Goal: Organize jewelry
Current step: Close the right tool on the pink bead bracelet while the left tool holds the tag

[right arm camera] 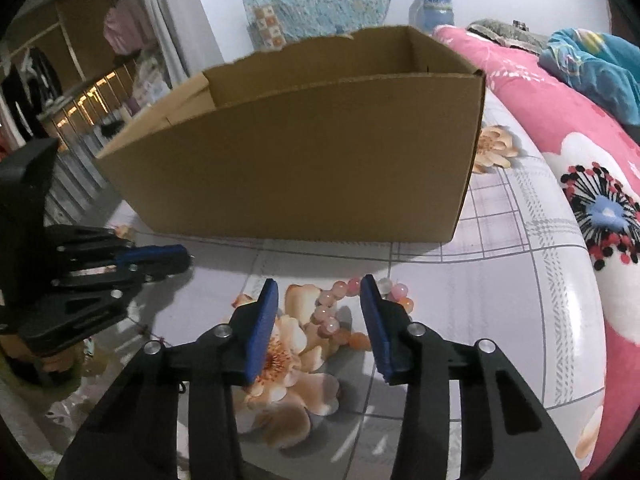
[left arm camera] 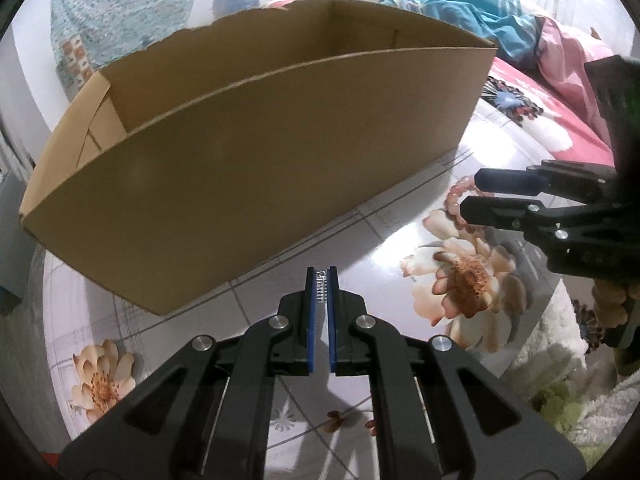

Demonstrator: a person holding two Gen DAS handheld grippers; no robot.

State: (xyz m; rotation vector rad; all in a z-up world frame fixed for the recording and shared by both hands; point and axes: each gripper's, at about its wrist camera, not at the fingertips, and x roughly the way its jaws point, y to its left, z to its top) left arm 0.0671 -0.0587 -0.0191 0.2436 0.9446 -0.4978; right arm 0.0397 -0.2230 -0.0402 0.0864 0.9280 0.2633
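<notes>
one cardboard box, one pink bead bracelet and two grippers, left gripper and right gripper, are counted.

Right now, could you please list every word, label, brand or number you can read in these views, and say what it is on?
None can be read.
Box: plain cardboard, no print showing.
Right gripper: faint embossed marks on its body, too blurred to read.
Tablecloth: flowers and grid lines only, no text.
Bedding: floral pattern, no text.
</notes>
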